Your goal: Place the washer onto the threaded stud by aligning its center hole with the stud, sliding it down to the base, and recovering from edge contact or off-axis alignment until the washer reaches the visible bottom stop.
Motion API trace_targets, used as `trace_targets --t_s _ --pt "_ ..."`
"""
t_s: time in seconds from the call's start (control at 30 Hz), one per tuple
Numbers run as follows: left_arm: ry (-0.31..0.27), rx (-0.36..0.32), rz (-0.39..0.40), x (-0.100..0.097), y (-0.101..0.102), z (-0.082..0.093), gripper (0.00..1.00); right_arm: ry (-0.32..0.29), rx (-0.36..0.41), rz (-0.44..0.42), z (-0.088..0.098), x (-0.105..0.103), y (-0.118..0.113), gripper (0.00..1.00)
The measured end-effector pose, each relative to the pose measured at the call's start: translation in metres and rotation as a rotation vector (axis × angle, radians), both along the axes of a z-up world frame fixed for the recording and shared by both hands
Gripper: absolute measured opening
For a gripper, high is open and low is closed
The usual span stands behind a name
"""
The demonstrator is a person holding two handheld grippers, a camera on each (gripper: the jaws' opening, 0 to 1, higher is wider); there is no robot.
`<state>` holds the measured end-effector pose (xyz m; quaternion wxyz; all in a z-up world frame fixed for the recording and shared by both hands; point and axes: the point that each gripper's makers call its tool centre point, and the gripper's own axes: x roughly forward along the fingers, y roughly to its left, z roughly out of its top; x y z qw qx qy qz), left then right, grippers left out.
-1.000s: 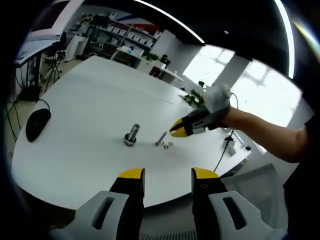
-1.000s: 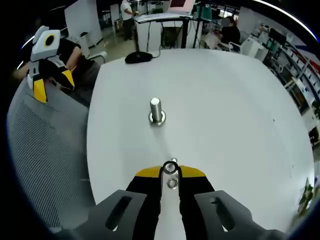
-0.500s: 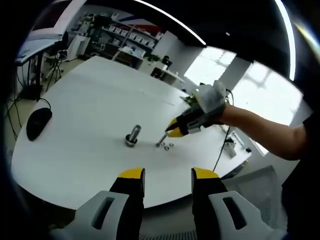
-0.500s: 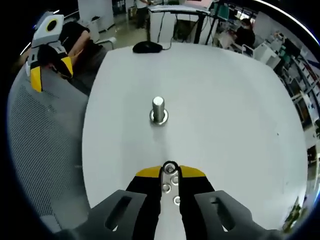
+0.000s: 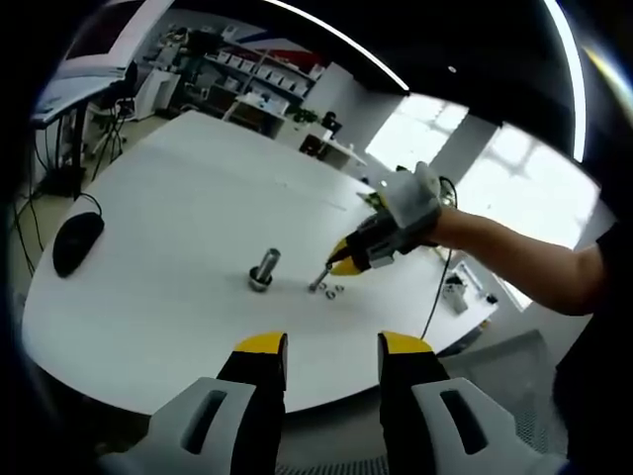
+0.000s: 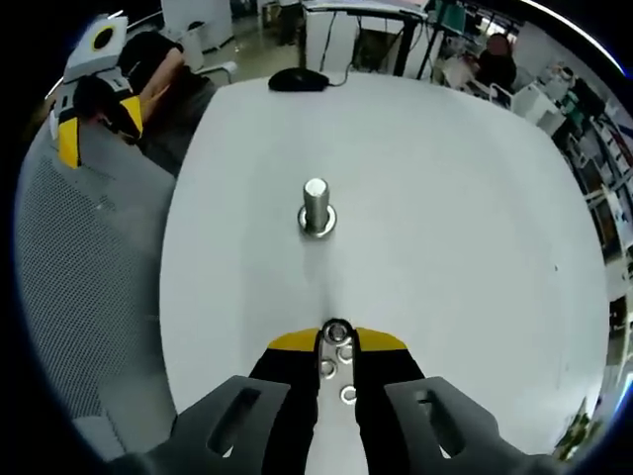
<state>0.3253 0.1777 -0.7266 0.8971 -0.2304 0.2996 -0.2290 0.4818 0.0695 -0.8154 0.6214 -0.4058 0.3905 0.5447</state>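
Stud (image 6: 316, 207), apparently no legible markings

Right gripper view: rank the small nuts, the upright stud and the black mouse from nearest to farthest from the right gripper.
1. Small nuts, lying between the right gripper's jaws.
2. Upright stud, straight ahead at mid-table.
3. Black mouse, at the table's far edge, slightly left of the stud.
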Motion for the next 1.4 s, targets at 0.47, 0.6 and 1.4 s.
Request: trace_targets --t_s 0.47,0.6,1.4 --pt "0.003 -0.002 0.004 0.0 0.0 0.0 0.34 0.037 -0.042 0.035 -0.025 -0.004 0.001 0.13" --pt "0.001 -0.004 0.008 0.001 0.001 0.0 0.35 0.045 -0.05 0.036 -0.031 -0.005 0.002 0.13" --pt "0.014 -0.003 0.003 0.0 0.0 -0.001 0.32 0.076 -0.035 0.03 -0.042 -0.01 0.007 0.24"
